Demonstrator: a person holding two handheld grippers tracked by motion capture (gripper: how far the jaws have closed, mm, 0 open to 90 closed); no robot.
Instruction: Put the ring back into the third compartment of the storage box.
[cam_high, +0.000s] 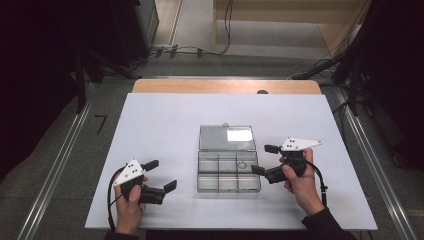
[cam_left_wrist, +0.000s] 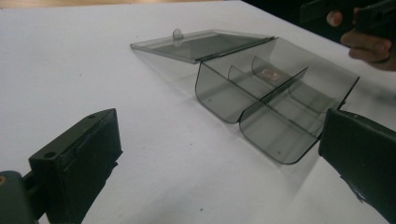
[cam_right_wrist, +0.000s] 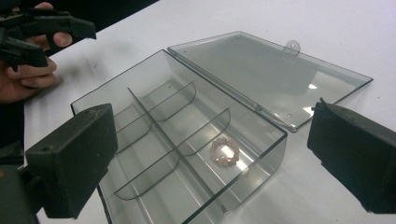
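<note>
A smoky clear plastic compartment box (cam_high: 228, 190) stands open at the middle of the white table, its lid (cam_high: 226, 138) lying flat behind it. A small pink bead ring (cam_high: 242, 164) rests in the far right compartment. In the right gripper view the ring (cam_right_wrist: 224, 152) lies close to the box's near wall (cam_right_wrist: 261, 163). My right gripper (cam_high: 263, 159) is open just right of the box, with nothing between its jaws (cam_right_wrist: 214, 140). My left gripper (cam_high: 161, 174) is open and empty to the left of the box, pointing at its wall (cam_left_wrist: 219, 93).
The white board (cam_high: 165, 125) has bare room on both sides of the box and behind the lid. A wooden strip (cam_high: 225, 86) runs along its far edge. Cables (cam_high: 200, 50) lie on the floor beyond, and metal rails (cam_high: 60, 155) flank the table.
</note>
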